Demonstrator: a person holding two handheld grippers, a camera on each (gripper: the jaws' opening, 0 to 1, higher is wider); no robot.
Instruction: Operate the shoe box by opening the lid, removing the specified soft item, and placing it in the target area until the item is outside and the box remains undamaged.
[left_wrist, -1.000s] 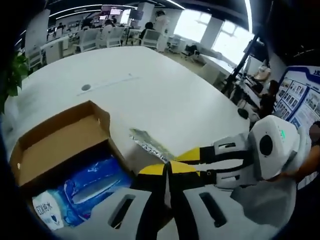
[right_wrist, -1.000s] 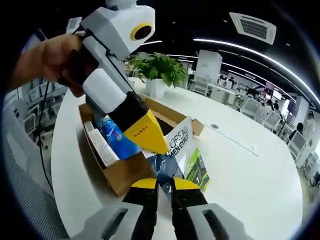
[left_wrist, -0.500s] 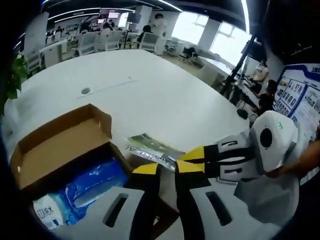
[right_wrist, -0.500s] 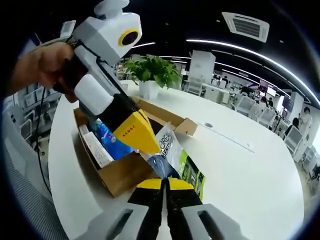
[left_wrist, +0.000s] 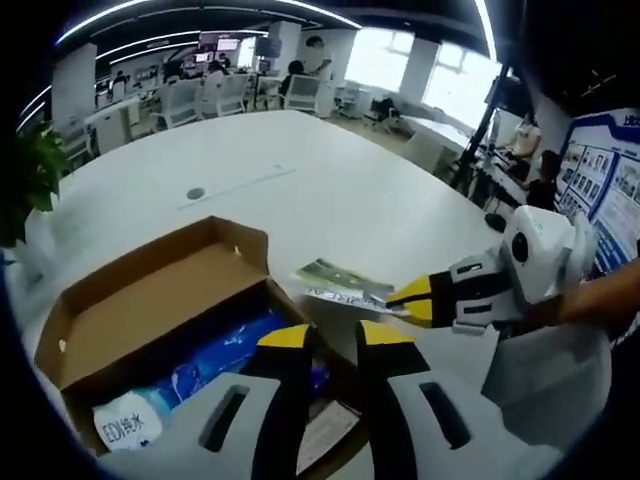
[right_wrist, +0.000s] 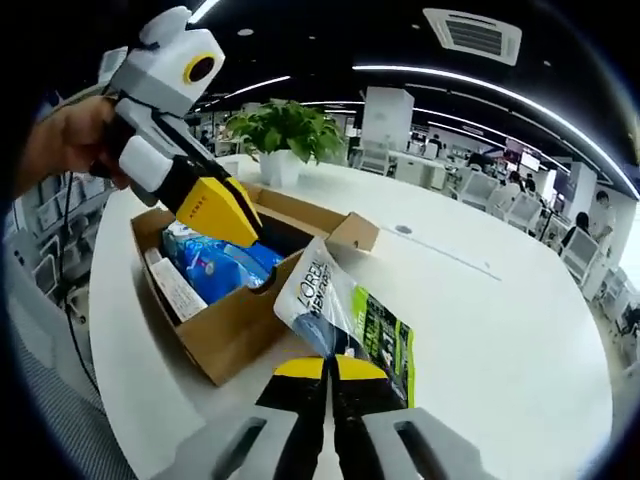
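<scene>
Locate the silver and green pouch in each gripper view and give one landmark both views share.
Left gripper view: the pouch lies flat right of centre, beside the box, its edge at the right gripper tips.
Right gripper view: the pouch sits centre, just above the shut right gripper.
Shared landmark: the open cardboard box holding a blue pack.

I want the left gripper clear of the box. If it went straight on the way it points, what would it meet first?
Probably the open brown cardboard box: the left gripper points over its near corner and the blue soft pack inside. Depth is unclear, so it might pass above.
</scene>
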